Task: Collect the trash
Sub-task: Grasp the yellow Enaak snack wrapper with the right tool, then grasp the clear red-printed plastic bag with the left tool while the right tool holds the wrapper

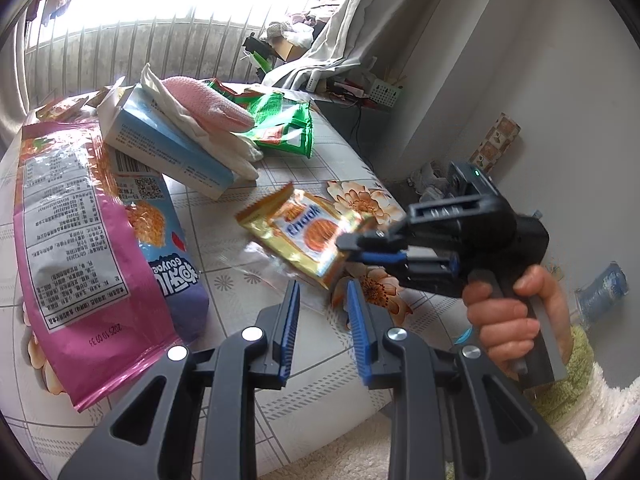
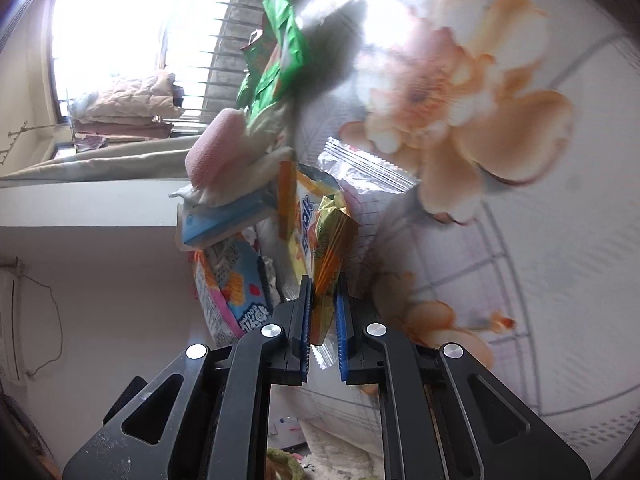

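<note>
A yellow biscuit wrapper [image 1: 306, 234] is lifted a little above the flowered table cover [image 1: 248, 280]. My right gripper [image 1: 352, 250] is shut on its right end; in the right wrist view the wrapper [image 2: 320, 240] sits pinched between the blue pads, right gripper [image 2: 323, 292]. My left gripper [image 1: 322, 300] is open and empty just in front of the wrapper, above the cover. A clear plastic wrapper [image 2: 364, 168] lies on the cover beside the yellow one.
A large pink snack bag [image 1: 72, 248] lies at the left. A blue-and-white box [image 1: 172, 148] with a pink glove [image 1: 208, 100] and tissue sits behind, next to a green bag [image 1: 284, 124]. The table edge [image 1: 384, 184] drops off at the right to the floor.
</note>
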